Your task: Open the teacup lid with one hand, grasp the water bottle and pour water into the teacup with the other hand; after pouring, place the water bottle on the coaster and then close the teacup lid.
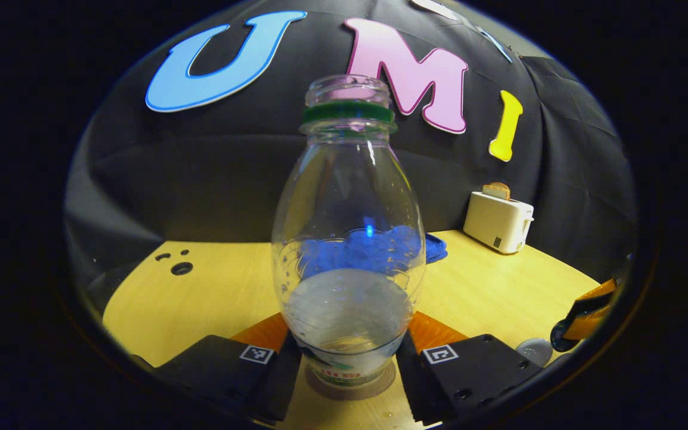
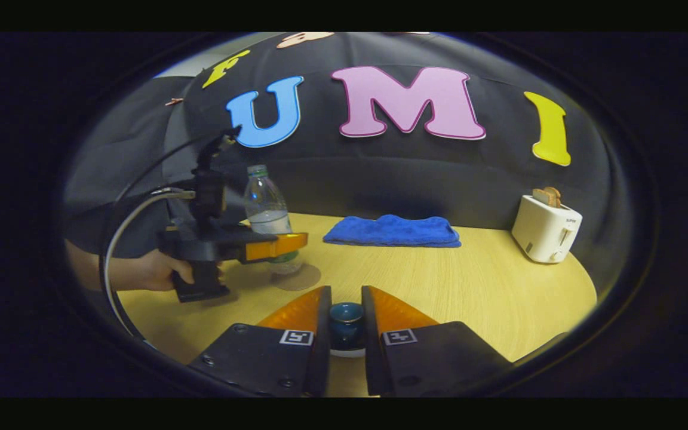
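Left gripper (image 1: pixel 349 358) set around the base of the clear plastic water bottle with green neck ring (image 1: pixel 349 239); jaws narrow, a finger close on each side of the bottle, contact on both sides not clear from the left gripper view. Bottle upright, uncapped, water low in the bottom part, standing on the round brown coaster (image 1: pixel 350 388) on the pale wooden bench (image 1: pixel 487 286). Seen in the right gripper view: same left gripper (image 2: pixel 287 245) at the bottle (image 2: pixel 266 209), held from the left by a person's hand (image 2: pixel 156 272), coaster (image 2: pixel 296 278) under the bottle.

Right gripper (image 2: pixel 346 325) with jaws narrow, small dark blue ceramic teacup lid (image 2: pixel 346 316) sitting between the fingers; a pale rim just below the lid, cup body hidden. Fingers close on either side of the lid, firm grip cannot be told.

Relative to the bottle: folded blue cloth (image 2: pixel 393 232) to its right and farther back near the booth wall; white toaster with a slice of bread in the slot (image 2: pixel 546 234) far right of it; lid in front and to the right. In the left gripper view: cloth (image 1: pixel 433 248) behind the bottle, toaster (image 1: pixel 498 221) to its right.
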Demonstrator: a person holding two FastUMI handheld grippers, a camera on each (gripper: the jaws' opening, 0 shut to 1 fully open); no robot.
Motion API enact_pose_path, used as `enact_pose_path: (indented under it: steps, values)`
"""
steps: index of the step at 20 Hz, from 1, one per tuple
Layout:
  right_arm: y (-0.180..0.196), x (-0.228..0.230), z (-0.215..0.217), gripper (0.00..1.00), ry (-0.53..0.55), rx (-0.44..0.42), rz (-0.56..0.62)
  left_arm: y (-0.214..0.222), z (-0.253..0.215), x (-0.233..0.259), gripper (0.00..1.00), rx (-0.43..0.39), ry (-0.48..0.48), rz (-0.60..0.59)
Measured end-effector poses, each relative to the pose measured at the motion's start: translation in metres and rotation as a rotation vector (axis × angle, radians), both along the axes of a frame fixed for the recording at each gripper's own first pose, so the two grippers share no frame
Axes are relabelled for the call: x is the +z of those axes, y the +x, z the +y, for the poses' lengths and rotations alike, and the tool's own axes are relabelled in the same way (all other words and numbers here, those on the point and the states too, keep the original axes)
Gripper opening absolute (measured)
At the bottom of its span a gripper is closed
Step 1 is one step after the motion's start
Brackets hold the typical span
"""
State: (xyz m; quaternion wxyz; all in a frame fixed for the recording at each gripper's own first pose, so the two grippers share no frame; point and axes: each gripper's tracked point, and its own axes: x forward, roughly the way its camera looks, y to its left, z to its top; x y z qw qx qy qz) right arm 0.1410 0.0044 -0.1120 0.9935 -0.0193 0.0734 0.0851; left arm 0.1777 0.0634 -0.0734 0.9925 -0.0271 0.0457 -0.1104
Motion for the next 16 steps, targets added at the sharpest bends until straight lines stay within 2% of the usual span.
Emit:
enact_pose_path:
  steps: [2, 3, 4, 5, 6, 7, 8, 9, 10, 11, 13, 14, 15, 16]
  values:
    - [-0.001, -0.002, 0.001, 0.32, 0.001, 0.0, 0.003, -0.004, 0.002, -0.005, 0.77, 0.004, 0.007, 0.039]
    - [-0.002, -0.003, 0.002, 0.32, 0.002, 0.001, 0.003, -0.008, 0.003, 0.0, 0.73, 0.009, 0.002, 0.041]
    - [-0.001, -0.003, 0.001, 0.27, 0.003, -0.001, 0.002, -0.005, 0.0, -0.006, 0.8, 0.006, 0.0, 0.041]
    - [-0.001, -0.003, 0.001, 0.32, 0.005, -0.002, 0.001, -0.001, 0.001, -0.005, 0.81, 0.013, 0.001, 0.036]
    - [0.0, -0.002, 0.0, 0.27, 0.008, -0.005, 0.001, -0.001, 0.0, -0.007, 0.81, 0.012, 0.0, 0.036]
    - [0.0, -0.001, -0.001, 0.27, 0.013, -0.007, 0.0, -0.004, 0.001, -0.006, 0.91, 0.011, -0.002, 0.036]
    - [0.0, 0.0, -0.002, 0.32, 0.017, -0.009, -0.003, -0.008, 0.0, -0.003, 0.97, 0.009, -0.002, 0.03]
    - [0.001, 0.001, -0.002, 0.32, 0.021, -0.01, -0.006, -0.011, 0.001, 0.0, 0.97, 0.007, 0.0, 0.027]
    - [0.0, 0.002, -0.003, 0.27, 0.021, -0.012, -0.008, -0.015, 0.003, -0.002, 0.96, 0.005, 0.004, 0.034]
    - [0.0, 0.002, -0.004, 0.32, 0.019, -0.014, -0.009, -0.022, 0.004, -0.008, 0.97, 0.01, 0.009, 0.06]
    - [0.002, 0.002, -0.006, 0.32, 0.015, -0.016, -0.011, -0.038, 0.009, -0.014, 0.96, 0.021, -0.006, 0.084]
    - [0.003, 0.001, -0.006, 0.27, 0.014, -0.016, -0.012, -0.046, 0.008, -0.012, 0.96, 0.019, -0.023, 0.077]
    - [0.003, 0.001, -0.006, 0.32, 0.015, -0.016, -0.015, -0.055, 0.008, -0.013, 0.96, 0.014, -0.039, 0.07]
    - [0.005, 0.0, -0.005, 0.32, 0.015, -0.017, -0.019, -0.063, 0.006, -0.017, 0.95, 0.004, -0.054, 0.074]
